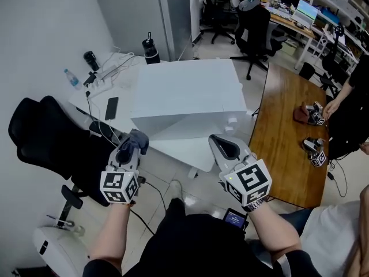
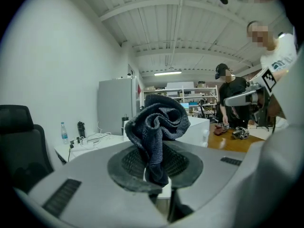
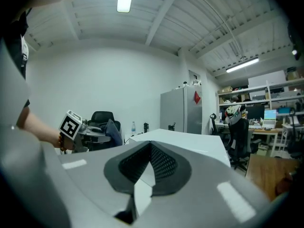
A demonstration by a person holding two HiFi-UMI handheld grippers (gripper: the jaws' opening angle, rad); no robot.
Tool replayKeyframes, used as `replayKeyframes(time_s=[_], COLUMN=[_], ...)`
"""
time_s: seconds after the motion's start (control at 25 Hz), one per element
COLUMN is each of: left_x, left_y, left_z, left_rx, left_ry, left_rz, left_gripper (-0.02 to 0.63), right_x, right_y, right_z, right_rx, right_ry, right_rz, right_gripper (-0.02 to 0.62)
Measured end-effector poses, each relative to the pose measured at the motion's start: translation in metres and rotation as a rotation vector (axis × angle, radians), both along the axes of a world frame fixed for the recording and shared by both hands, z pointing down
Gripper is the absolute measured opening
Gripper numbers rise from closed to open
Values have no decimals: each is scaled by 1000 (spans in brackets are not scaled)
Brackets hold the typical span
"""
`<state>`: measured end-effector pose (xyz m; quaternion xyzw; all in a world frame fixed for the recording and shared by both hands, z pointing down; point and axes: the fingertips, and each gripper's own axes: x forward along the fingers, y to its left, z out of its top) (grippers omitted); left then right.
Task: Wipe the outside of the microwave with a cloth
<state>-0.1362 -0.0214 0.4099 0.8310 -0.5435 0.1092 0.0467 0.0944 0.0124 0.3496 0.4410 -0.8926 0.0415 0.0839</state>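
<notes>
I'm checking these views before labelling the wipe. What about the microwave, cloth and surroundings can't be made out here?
- microwave: in the head view it is a washed-out white block, so the door and controls can't be made out.
- cloth: in the left gripper view it is bunched up, and the part clamped between the jaws is hidden.
- water bottle: in the head view the label is too small to read.

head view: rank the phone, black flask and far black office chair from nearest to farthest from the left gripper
1. phone, lying on the white table just beyond the left gripper
2. black flask, standing at the table's far edge
3. black office chair, far right by the desks
</notes>
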Motion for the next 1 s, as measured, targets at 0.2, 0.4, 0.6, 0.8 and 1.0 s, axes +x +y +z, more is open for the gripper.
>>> replayKeyframes(time_s=[0.2, 0.4, 0.6, 0.8, 1.0], left_x=[57, 100, 130, 147, 154], left_y=[40, 66, 76, 84, 88], left_z=[-9, -18, -35, -46, -48], left_rx=[7, 10, 47, 62, 62], left_ry=[19, 45, 50, 58, 55], left_rz=[110, 196, 256, 287, 304], left_gripper=[63, 63, 63, 63, 63], right_x=[5, 8, 8, 9, 9], right_y=[29, 47, 55, 59, 60], right_z=[1, 0, 2, 3, 1], right_rx=[6, 13, 26, 23, 32], right_ry=[-2, -5, -9, -11, -9], right_rz=[-12, -22, -29, -29, -29], right_gripper=[0, 0, 0, 0, 0])
